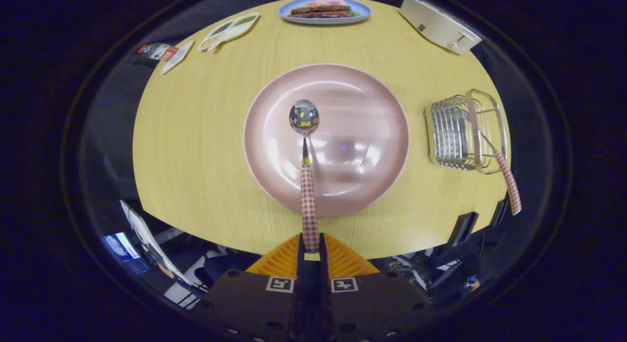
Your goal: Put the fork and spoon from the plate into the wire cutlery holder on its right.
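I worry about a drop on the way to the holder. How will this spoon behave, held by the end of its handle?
The spoon looks stiff, metal bowl on a checked handle. Gripper pinches only the handle's end, so the bowl may sag or pivot. The polished bowl probably slides easily on the glossy plate.

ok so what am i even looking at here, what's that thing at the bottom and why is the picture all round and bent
This is a handheld two-finger tool that a person carries; there is no robot arm. A fisheye camera rides on it and looks forward along its fingers, which bends the picture. The fingers are closed on the checked handle of a spoon, whose bowl sits over a pink plate on a round wooden table. To the right of the plate stands a wire cutlery holder with another checked handle, probably the fork, already leaning out of it. Beyond the plate are a plate of food, a white box and some cards.
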Tool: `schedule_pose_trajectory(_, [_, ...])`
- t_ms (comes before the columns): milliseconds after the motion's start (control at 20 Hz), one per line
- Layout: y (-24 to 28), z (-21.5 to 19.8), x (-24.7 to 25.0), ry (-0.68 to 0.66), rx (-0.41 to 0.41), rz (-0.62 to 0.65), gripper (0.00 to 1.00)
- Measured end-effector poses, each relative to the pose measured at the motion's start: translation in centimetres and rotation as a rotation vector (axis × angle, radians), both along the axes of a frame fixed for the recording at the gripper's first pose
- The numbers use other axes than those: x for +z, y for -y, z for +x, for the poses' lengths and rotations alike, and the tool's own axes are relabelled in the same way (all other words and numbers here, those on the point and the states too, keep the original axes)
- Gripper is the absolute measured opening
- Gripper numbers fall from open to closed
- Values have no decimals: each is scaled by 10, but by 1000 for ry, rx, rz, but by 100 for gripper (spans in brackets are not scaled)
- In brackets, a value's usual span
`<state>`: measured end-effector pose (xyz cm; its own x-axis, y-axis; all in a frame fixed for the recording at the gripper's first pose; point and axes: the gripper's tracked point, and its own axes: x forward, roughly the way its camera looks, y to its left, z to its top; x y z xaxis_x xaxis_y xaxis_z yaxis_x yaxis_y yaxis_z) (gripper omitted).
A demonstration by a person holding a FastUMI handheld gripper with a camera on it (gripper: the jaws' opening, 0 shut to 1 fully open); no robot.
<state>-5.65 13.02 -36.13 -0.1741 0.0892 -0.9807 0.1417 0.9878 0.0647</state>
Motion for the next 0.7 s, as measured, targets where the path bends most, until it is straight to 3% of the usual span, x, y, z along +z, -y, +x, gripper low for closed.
schedule_pose_trajectory(50, [2,0,7,-6,3,1,1])
schedule_pose_trajectory(700, [49,13,96,49,73,-2,1])
